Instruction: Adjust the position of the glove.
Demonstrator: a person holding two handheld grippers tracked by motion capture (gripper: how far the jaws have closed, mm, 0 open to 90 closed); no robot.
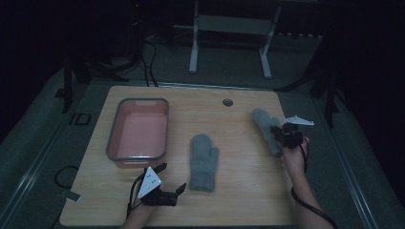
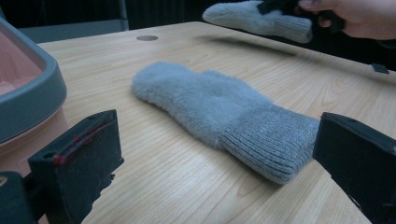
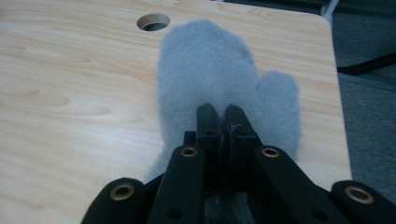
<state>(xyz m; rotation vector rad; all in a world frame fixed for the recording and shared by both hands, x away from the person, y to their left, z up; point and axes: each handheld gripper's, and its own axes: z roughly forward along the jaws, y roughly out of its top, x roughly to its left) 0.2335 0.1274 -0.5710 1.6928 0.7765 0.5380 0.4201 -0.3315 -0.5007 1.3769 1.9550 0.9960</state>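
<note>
Right now we've got the right gripper [image 1: 282,134] clamped tight on one grey mitten [image 1: 266,130], near the table's right edge, approx. halfway along it. From the right gripper view its jaws sit pressed together w/ fleece pinched between them at the cuff end, and the mitten [image 3: 205,70] hangs out ahead, fingertips toward the round cable hole [image 3: 153,21] by the far edge. In the left gripper view that mitten [image 2: 259,18] looks lifted clear of the wood, a shadow under it.

Our left gripper [image 1: 171,177] rests near the front edge, left of centre, jaws spread wide w/ nothing between the pads. Its view looks along the table [image 2: 187,186] at the second grey mitten [image 2: 219,116], which lies flat around the table's middle, cuff toward the front edge, thumb on the right side. It's just ahead of the open jaws, not touching them.

The pink tray w/ grey rim [image 1: 112,138] sits toward the left edge, beside the left gripper.
</note>
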